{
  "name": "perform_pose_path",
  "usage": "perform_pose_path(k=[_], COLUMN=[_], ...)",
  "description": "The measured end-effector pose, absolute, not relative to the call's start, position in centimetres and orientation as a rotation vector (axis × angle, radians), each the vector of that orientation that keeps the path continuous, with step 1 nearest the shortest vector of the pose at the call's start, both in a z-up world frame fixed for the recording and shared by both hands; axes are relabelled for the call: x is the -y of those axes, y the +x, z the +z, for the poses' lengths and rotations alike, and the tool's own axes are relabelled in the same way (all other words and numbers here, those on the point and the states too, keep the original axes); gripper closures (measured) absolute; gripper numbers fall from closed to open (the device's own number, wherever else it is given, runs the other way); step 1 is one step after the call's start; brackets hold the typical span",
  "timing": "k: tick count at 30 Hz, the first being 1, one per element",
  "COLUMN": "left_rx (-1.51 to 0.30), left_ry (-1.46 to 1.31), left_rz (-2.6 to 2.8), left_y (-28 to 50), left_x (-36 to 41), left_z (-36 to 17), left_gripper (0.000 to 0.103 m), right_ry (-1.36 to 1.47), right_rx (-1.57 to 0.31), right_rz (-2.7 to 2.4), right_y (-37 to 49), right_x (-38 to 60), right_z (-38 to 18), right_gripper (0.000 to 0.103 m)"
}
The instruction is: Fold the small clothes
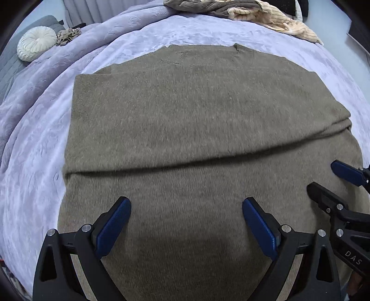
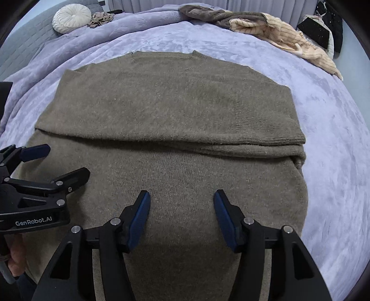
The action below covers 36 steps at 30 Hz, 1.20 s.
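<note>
Two tongs, left tongs [image 1: 186, 208] and right tongs [image 2: 182, 201], hang spread over the soft, floppy sweater [image 1: 196, 111]; I'd pinch its near corners.

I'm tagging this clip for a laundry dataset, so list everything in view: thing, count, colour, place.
sweater: one, olive-brown, spread flat mid-bed, a fold line across it.
blanket: one, lavender, covering the bed.
clothes pile: one heap, brown and cream ribbed, far right edge of the bed.
round cushion: one, white, far left.
crumpled cloth: one, beige, beside the cushion.
dark items: black, far right corner; too small to tell.
left tongs: black with blue pads, open over the sweater.
right tongs: same, open, nothing between them.
hand: partly seen, holding the left tongs' handle.
</note>
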<state>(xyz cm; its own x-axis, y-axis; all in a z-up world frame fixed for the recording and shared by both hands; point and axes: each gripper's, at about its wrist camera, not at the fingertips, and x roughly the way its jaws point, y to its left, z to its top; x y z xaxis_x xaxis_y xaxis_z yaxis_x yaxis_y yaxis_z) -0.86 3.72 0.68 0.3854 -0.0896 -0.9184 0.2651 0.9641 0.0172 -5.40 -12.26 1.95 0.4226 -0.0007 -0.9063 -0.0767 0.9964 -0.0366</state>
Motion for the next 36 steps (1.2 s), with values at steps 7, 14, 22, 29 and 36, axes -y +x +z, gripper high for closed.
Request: perform_pose_path(k=[7,14,22,29,36], left_rx=[-1.126,-1.116,-1.061,-1.127,-1.171], left_ry=[0.208,0.182,0.239,0.262,0.012], left_rz=[-0.249,-0.289,-0.386,-0.363,-0.298], left_y=[-6.0,-13.0,-15.5,-16.1,-17.8], left_x=[-4.6,-8.1,-4.3,-6.0,-14.2], left_z=[0.9,1.0,2.6,0.6,2.0], left_gripper=[0.005,0.001,0.001,0.0,0.0], right_ry=[-0.18,-0.251,-0.318,-0.443,-0.247], right_rx=[-1.074,-1.024,-0.9,-0.958,-1.013], right_rz=[0.05,0.137,0.244,0.261,0.131], right_y=[-10.4,-19.7,-23.2,-24.3,-28.4], right_x=[11.1,13.0,9.1,7.6,14.9], right_z=[2.0,1.7,5.8,1.2,3.9], right_gripper=[0.028,0.022,0.021,0.02,0.02])
